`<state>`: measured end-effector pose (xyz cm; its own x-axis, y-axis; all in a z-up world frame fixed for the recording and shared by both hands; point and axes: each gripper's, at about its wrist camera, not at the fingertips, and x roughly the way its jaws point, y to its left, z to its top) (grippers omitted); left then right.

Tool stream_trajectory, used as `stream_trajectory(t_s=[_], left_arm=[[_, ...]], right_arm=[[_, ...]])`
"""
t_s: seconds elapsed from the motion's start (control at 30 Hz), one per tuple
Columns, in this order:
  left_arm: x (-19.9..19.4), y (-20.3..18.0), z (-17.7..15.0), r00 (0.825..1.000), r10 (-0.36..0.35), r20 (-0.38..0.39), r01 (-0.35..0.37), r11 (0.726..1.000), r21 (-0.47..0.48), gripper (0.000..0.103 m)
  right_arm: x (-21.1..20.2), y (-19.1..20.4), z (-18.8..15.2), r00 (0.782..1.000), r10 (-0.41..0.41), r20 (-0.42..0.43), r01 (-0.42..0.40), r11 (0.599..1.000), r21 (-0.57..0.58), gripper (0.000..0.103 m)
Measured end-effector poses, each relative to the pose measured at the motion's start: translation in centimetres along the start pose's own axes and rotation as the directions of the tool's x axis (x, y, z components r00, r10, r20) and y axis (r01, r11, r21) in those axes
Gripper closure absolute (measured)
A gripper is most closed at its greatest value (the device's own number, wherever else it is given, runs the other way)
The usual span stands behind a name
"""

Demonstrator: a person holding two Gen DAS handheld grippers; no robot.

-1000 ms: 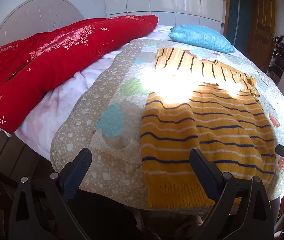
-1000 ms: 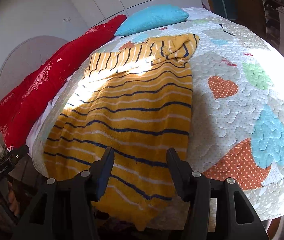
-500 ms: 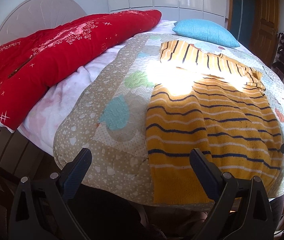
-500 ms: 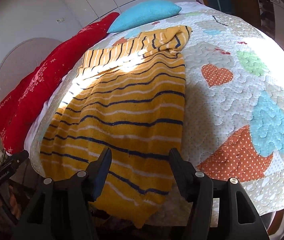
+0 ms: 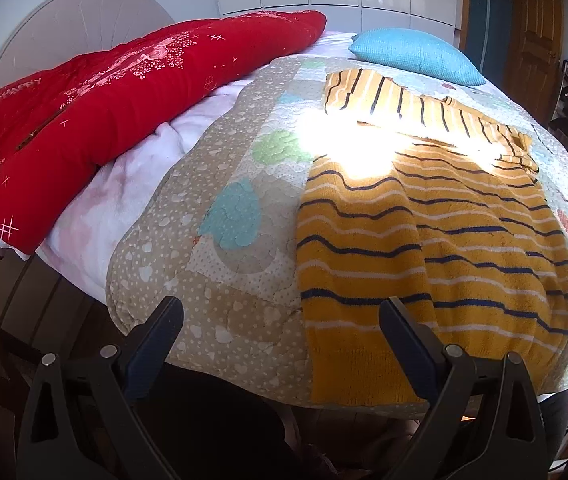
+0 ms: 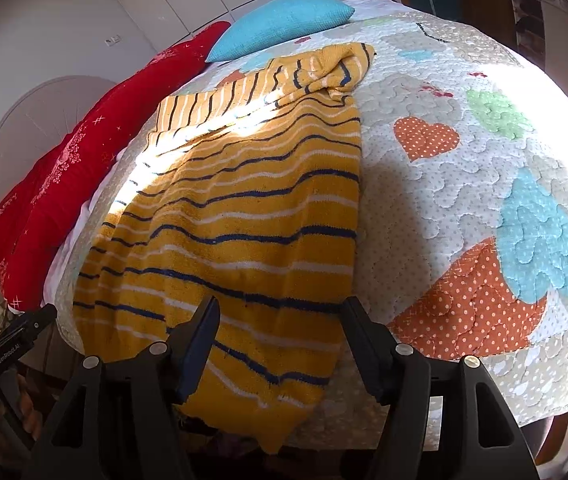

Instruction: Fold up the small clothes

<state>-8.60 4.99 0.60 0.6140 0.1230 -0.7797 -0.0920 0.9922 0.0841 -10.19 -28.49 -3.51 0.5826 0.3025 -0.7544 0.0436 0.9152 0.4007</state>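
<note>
The left tool [image 5: 280, 330] has its jaws spread wide and grips nothing; its right finger [image 5: 403, 336] hangs over the lower left hem of the sweater [image 5: 423, 240], whether touching cannot be told. The right tool [image 6: 280, 332] is also apart and empty, poised above the sweater's lower right corner. Since half a second ago both views have shifted only slightly, the sweater sitting a little higher between the fingers. The bed [image 5: 212, 312] carries a quilted cover [image 6: 463, 200] stitched with puffy hearts and dotted patches. The sweater, a fuzzy mustard knit with navy and white stripes, lies flat on it, hem draped over the near edge, one sleeve folded across the top. Behind lie a red padded quilt [image 5: 124, 96] and a blue ribbed pillow [image 5: 415, 54].
</note>
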Motion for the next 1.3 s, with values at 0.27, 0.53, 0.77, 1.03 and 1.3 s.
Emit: stream_trajectory(t_s=[0.27, 0.53, 0.77, 1.03, 1.3], left_arm=[[0.2, -0.1, -0.1, 1.000, -0.001, -0.014, 0.001, 1.000, 0.001, 0.005], [0.5, -0.1, -0.3, 1.000, 0.007, -0.023, -0.007, 1.000, 0.006, 0.005], [0.7, -0.3, -0.4, 1.000, 0.015, -0.026, -0.014, 1.000, 0.016, 0.005], [0.7, -0.5, -0.4, 0.999, 0.020, -0.026, -0.019, 1.000, 0.025, 0.005], [0.9, -0.6, -0.5, 0.999, 0.021, -0.031, -0.020, 0.999, 0.029, 0.005]], right_arm=[[0.3, -0.2, 0.0, 1.000, -0.004, -0.005, 0.004, 1.000, 0.006, 0.034], [0.4, -0.7, -0.1, 1.000, -0.010, -0.010, 0.010, 1.000, 0.019, 0.033], [0.4, -1.0, 0.0, 1.000, -0.011, -0.012, 0.011, 1.000, 0.021, 0.032], [0.5, -1.0, 0.0, 1.000, -0.009, -0.013, 0.010, 1.000, 0.020, 0.031], [0.6, -1.2, 0.1, 1.000, -0.011, -0.015, 0.012, 1.000, 0.020, 0.031]])
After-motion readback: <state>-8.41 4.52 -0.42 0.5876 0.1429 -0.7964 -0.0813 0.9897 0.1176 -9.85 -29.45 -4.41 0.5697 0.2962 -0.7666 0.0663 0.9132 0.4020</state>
